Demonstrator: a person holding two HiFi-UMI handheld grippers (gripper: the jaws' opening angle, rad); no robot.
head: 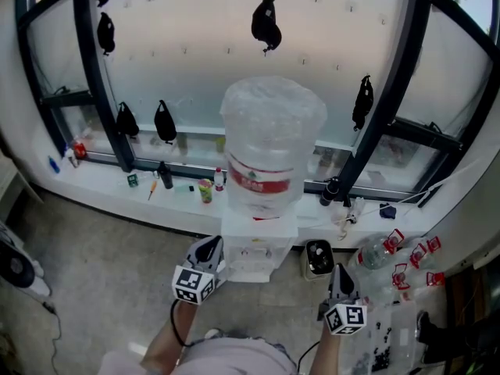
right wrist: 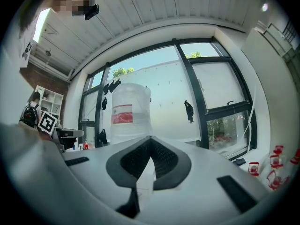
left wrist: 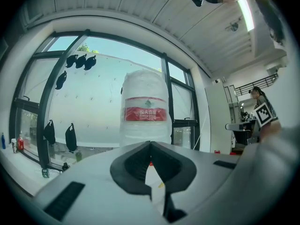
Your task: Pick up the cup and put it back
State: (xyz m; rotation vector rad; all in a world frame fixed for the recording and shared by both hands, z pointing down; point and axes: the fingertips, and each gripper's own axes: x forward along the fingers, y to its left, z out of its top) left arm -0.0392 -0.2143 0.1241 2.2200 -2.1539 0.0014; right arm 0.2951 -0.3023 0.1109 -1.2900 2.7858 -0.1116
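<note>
A small green cup (head: 205, 191) stands on the white window sill (head: 101, 174), left of the water dispenser (head: 258, 244), which carries a large clear bottle (head: 269, 143). My left gripper (head: 211, 245) is held low at the dispenser's front left, jaws shut and empty. My right gripper (head: 339, 273) is to the dispenser's right, beside a black container (head: 318, 258), also shut with nothing in it. The left gripper (left wrist: 150, 143) points at the bottle (left wrist: 144, 109) in its own view. Past the tips of the right gripper (right wrist: 150, 138) the bottle (right wrist: 129, 114) rises to the left. The cup is apart from both grippers.
Small bottles and tools lie along the sill. Black bags (head: 266, 20) hang on the window. Several empty plastic bottles with red labels (head: 398, 260) are heaped on the floor at the right. A fan (head: 16, 268) stands at the left edge.
</note>
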